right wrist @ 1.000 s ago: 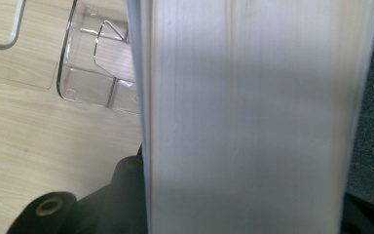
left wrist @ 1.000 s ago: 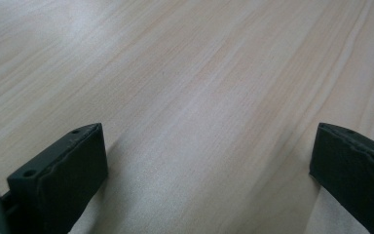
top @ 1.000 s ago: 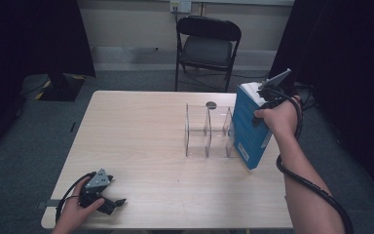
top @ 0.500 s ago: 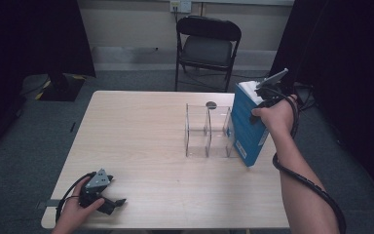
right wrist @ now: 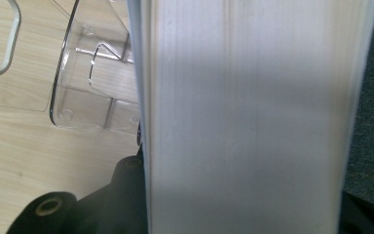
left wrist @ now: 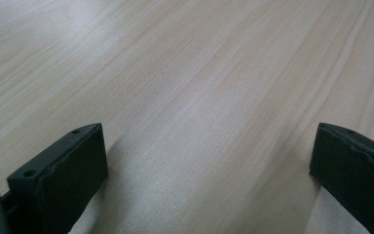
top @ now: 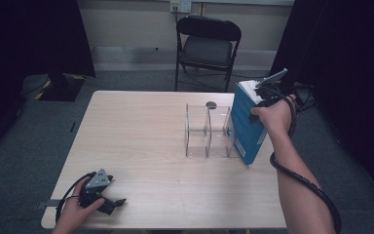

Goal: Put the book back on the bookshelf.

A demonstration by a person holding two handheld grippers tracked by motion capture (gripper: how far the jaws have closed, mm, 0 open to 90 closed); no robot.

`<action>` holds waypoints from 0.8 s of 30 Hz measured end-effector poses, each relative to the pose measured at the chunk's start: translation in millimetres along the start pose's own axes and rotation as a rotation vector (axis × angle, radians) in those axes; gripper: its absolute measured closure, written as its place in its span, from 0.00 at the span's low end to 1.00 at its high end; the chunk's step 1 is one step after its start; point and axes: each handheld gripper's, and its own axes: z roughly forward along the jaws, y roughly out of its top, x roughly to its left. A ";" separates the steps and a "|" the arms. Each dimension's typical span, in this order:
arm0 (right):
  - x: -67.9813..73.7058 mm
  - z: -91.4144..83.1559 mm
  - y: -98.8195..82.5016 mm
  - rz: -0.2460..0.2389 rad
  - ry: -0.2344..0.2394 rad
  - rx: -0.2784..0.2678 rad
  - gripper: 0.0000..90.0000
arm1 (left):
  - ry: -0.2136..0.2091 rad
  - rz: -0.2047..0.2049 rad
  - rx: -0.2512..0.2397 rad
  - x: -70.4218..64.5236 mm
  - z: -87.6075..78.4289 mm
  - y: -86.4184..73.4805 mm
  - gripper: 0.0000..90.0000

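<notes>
The right gripper point(top: 267, 95) clamps a thick blue-covered book point(top: 246, 127) upright beside a clear plastic divided rack point(top: 207, 130) on the pale wooden counter point(top: 141, 141); the left gripper point(top: 108, 202) rests there, fingers wide apart.

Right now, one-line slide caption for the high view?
Right hand-held gripper holds thick blue book upright beside clear plastic divider rack; left hand-held gripper rests open.

the book point(right wrist: 243, 117) is hiding the right gripper's point(right wrist: 243, 214) pads, and its page edges are blurring between them.
</notes>
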 end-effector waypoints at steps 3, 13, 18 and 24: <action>2.2 2.4 0.9 -0.003 -0.001 -0.003 0.68 | 0.000 0.001 0.000 0.1 0.0 0.0 0.00; 1.2 6.3 2.6 0.023 0.007 -0.031 0.68 | 0.000 0.000 0.000 0.0 0.0 0.0 0.00; 3.0 7.4 2.2 0.014 0.004 -0.033 0.68 | 0.000 0.002 0.002 0.1 -0.1 0.0 0.00; 4.2 7.8 0.0 0.006 0.000 -0.027 0.68 | 0.001 -0.001 0.000 -0.2 0.0 0.0 0.00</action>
